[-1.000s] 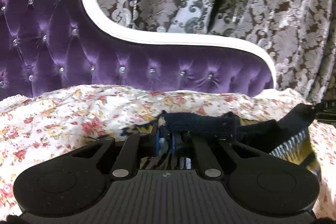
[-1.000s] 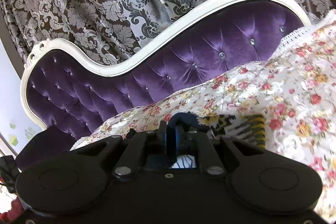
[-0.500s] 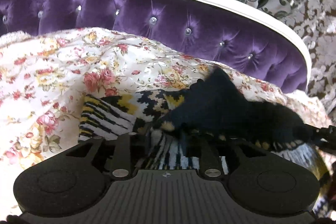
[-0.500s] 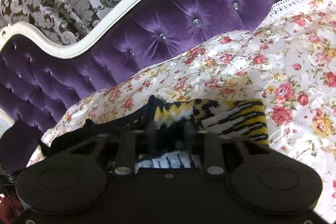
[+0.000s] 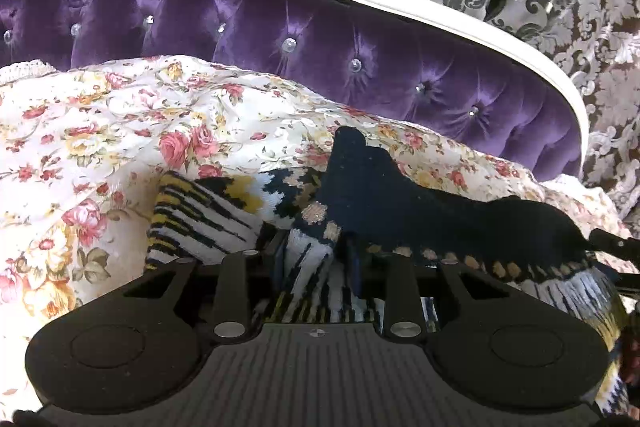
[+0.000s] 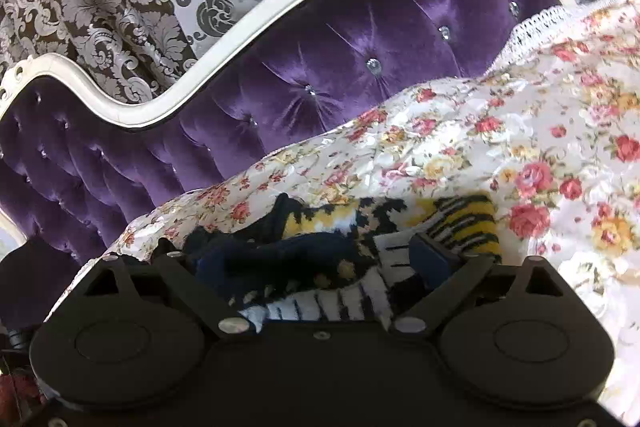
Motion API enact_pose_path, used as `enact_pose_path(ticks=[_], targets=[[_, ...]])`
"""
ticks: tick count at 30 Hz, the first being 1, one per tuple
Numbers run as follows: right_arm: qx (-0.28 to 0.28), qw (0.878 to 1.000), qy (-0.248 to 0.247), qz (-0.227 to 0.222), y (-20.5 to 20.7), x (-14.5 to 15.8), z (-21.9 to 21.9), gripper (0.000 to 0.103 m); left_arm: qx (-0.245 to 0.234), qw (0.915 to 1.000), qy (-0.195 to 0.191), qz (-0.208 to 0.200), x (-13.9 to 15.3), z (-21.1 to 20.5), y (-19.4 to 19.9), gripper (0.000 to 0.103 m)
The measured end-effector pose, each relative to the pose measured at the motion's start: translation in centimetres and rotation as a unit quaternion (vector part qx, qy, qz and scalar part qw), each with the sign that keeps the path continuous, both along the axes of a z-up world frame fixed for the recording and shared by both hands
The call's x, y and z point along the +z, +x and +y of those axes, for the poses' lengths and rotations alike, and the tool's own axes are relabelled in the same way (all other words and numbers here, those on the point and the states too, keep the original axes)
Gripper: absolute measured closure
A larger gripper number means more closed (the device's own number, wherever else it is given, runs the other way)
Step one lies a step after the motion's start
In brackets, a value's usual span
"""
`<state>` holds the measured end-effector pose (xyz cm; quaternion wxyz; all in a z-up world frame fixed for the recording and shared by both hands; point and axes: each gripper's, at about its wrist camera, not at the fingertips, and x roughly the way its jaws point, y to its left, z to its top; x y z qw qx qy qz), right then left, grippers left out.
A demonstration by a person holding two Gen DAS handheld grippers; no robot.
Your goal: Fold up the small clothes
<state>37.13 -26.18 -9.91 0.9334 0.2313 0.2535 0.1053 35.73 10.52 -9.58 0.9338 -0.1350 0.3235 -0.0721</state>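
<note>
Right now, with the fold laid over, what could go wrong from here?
1. Part of the knit garment sits between the left gripper's fingers; pulling back could drag the navy flap open.
2. The right gripper is wide open with knit bunched between its fingers, so a finger may snag the knit on retreat.
3. The navy flap peaks up unevenly on the rumpled floral cover; the fold may slump.

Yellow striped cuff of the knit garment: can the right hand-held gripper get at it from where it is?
Probably yes: the cuff lies exposed on the floral bedspread just ahead of the open right hand-held gripper, with nothing covering it.
</note>
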Motion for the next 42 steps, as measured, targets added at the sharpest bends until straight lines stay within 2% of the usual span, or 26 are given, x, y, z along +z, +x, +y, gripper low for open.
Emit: enact_pose_path(ticks=[7, 9, 11, 12, 16, 19, 23, 27, 32, 37, 42], targets=[[-0.018, 0.997, -0.051, -0.050, -1.0, 3.6, -0.6, 0.008, 0.001, 0.9999, 0.016, 0.001, 0.0, -0.4, 0.1, 0.073], [-0.008, 0.996, -0.076, -0.051, -1.1, 4.4, -0.3, 0.009, 0.001, 0.9998, 0.018, 0.001, 0.0, -0.5, 0.1, 0.073], [0.019, 0.993, -0.107, -0.048, -1.1, 4.7, 0.4, 0.014, 0.001, 0.9997, 0.023, 0.001, 0.0, -0.6, 0.1, 0.073], [0.035, 0.991, -0.124, -0.043, -1.2, 4.7, 1.0, 0.019, 0.001, 0.9997, 0.024, 0.001, 0.0, -0.7, 0.2, 0.073], [0.102, 0.974, -0.204, -0.018, -1.1, 3.2, 3.9, 0.022, 0.001, 0.9997, 0.024, 0.002, 0.0, -0.7, 0.1, 0.073], [0.103, 0.967, -0.234, 0.017, -0.3, 0.9, 4.8, 0.022, -0.001, 0.9997, 0.026, 0.003, 0.0, -0.7, 0.2, 0.073], [0.057, 0.978, -0.197, 0.046, 0.5, 0.2, 3.0, 0.018, -0.002, 0.9996, 0.027, 0.004, -0.1, -0.7, 0.3, 0.073], [0.042, 0.977, -0.202, 0.046, 0.2, 0.1, 2.7, 0.018, -0.002, 0.9994, 0.034, 0.003, 0.0, -0.8, 0.3, 0.073], [0.036, 0.976, -0.210, 0.043, -0.1, 0.1, 3.0, 0.016, -0.003, 0.9978, 0.066, 0.002, 0.0, -1.6, 0.3, 0.072], [0.014, 0.974, -0.225, 0.029, -1.3, 2.1, 3.6, 0.013, -0.003, 0.9979, 0.065, 0.002, 0.0, -1.4, 0.3, 0.072], [0.035, 0.975, -0.218, 0.022, -3.5, 4.1, 4.4, 0.009, -0.003, 0.9972, 0.075, -0.001, 0.0, -1.6, 0.2, 0.072]])
